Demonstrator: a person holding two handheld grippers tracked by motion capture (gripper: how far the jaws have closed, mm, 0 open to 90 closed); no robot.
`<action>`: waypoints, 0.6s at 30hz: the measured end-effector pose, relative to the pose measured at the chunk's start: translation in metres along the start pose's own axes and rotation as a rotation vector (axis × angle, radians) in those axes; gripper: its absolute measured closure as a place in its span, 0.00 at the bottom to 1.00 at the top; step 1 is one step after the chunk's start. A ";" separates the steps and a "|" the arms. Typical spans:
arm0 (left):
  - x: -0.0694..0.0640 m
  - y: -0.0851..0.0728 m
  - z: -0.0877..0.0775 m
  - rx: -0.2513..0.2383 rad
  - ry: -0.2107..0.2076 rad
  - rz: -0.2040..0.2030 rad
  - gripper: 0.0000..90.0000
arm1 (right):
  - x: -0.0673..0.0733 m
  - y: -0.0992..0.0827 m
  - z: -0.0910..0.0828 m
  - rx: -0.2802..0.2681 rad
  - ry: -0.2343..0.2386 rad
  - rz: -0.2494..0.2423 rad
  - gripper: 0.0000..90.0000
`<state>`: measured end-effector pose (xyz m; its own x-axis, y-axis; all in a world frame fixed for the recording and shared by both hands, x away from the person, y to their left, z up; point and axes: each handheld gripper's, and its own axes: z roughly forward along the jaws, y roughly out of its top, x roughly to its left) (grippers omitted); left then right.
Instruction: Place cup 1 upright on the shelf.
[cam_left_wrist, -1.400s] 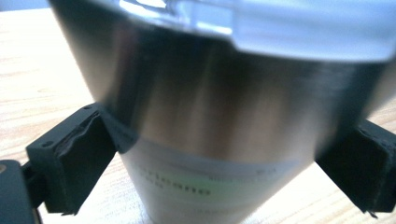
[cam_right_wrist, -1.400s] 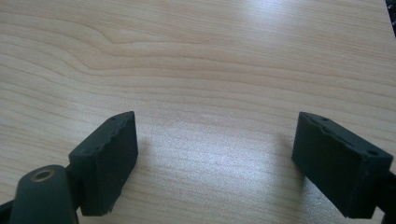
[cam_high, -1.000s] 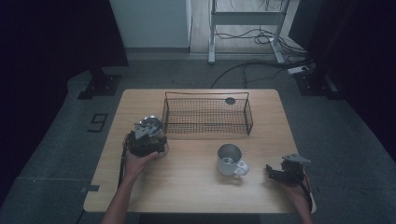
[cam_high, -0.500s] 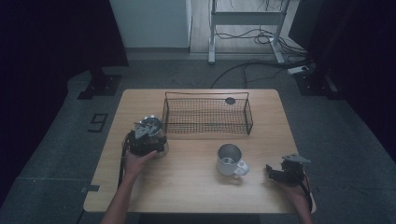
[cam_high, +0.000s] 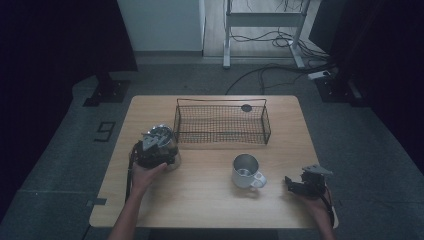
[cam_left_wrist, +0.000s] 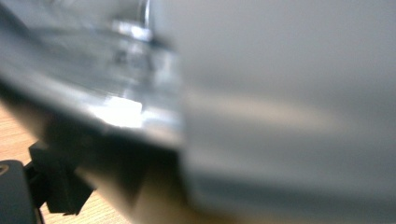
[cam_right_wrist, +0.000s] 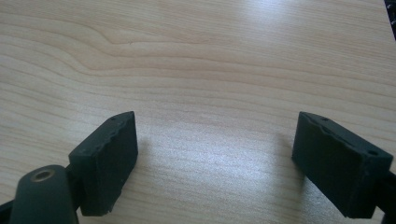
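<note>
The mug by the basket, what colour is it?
Shiny silver metal mug; clearest in the high view.

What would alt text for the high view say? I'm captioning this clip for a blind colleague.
A metal mug stands on a wooden table in front of an empty black wire basket. A person's left gripper rests by the basket's left end, and the right gripper lies to the mug's right, pointing at it. The room around is dark.

A lab or recording studio, dimly lit: one plain wooden bench (cam_high: 210, 200) stands alone on grey carpet (cam_high: 60, 165), with dark curtains (cam_high: 60, 40) at both sides. Behind it, loose cables (cam_high: 280, 70) run across the floor past a metal frame (cam_high: 262, 20) and a white cabinet (cam_high: 162, 22).
</note>
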<state>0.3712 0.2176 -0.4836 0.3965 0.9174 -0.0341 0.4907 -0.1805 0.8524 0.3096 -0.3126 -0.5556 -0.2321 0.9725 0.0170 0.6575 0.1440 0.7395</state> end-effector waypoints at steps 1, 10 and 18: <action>0.000 0.000 -0.001 0.000 -0.001 0.000 0.04 | 0.000 0.000 0.000 0.000 -0.001 0.001 0.16; -0.002 -0.001 -0.006 -0.004 0.010 -0.012 0.04 | 0.000 0.000 0.000 0.000 -0.001 0.001 0.16; -0.005 0.004 -0.012 -0.028 0.023 -0.056 0.04 | 0.000 0.000 0.000 -0.001 -0.001 0.000 0.16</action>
<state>0.3618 0.2166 -0.4736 0.3513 0.9336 -0.0700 0.4898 -0.1195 0.8636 0.3095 -0.3126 -0.5557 -0.2315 0.9727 0.0167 0.6572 0.1438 0.7399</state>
